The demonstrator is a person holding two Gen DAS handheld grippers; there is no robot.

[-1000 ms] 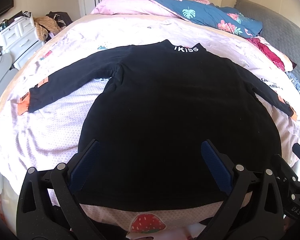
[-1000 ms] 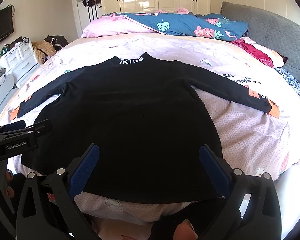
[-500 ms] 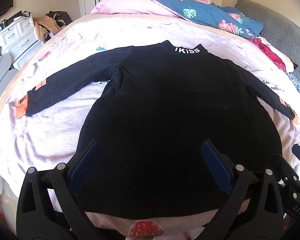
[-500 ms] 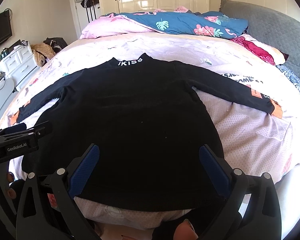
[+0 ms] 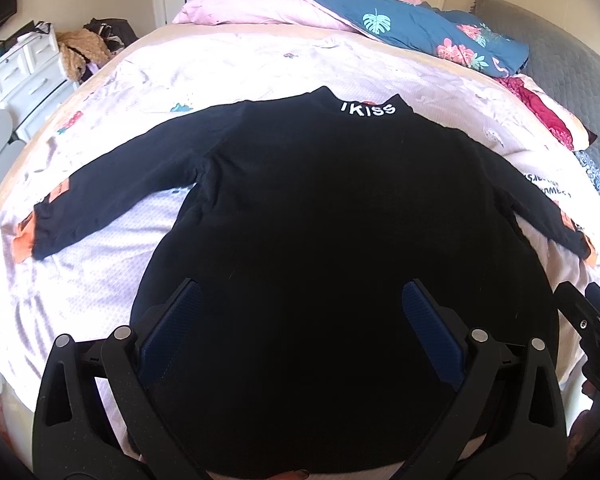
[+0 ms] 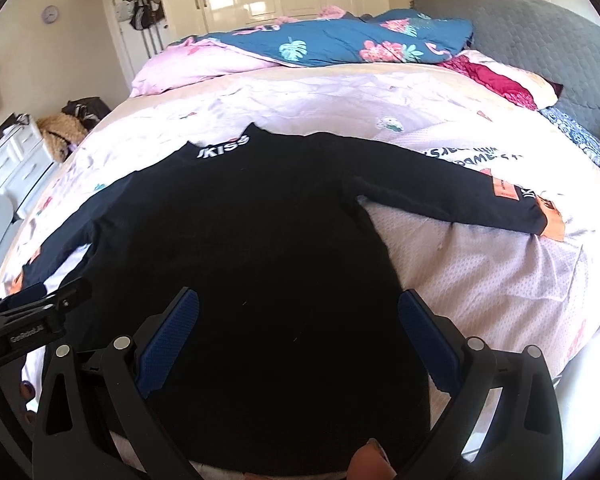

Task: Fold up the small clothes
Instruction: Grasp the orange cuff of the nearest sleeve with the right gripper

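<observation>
On the bed [image 5: 260,60], the black top [image 5: 340,240] lay spread flat, collar at 12 o'clock. I had edged both spread, empty grippers, left gripper [image 5: 300,320] and right gripper [image 6: 298,324], closer over its hem; folding hadn't begun.

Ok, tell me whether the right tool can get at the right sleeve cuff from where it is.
Probably yes. The right tool hangs open over the black top's hem, and the right sleeve cuff lies flat on the bedsheet, uncovered, with nothing between.
</observation>
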